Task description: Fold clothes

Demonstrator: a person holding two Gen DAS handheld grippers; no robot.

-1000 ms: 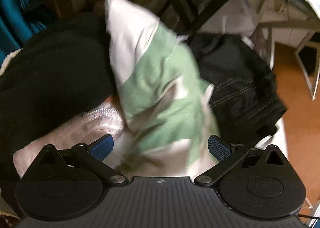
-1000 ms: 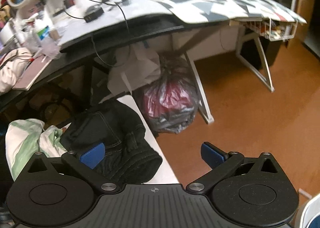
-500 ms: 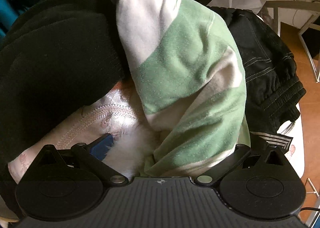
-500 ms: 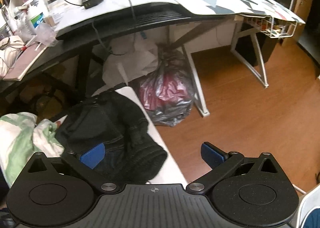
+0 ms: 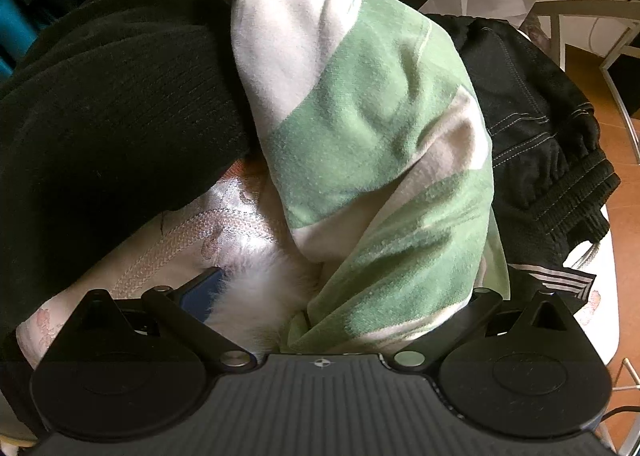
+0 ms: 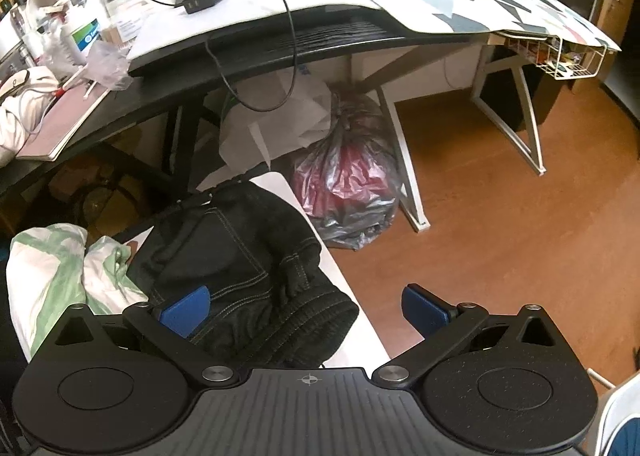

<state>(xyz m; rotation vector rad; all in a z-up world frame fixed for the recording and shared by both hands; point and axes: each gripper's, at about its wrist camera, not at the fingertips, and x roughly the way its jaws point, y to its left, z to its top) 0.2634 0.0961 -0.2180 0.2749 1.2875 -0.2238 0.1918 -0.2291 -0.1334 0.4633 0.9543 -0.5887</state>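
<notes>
Green-and-white striped cloth lies heaped in a pile with a black knit and dark jeans; nothing looks folded yet, so the task seems barely begun. The left gripper is pushed into the striped cloth, spread wide, not yet clenched. The right gripper hangs released above the jeans, holding nothing.

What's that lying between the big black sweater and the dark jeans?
A green and white garment lies between the black sweater and the dark jeans, shown in the left wrist view.
</notes>
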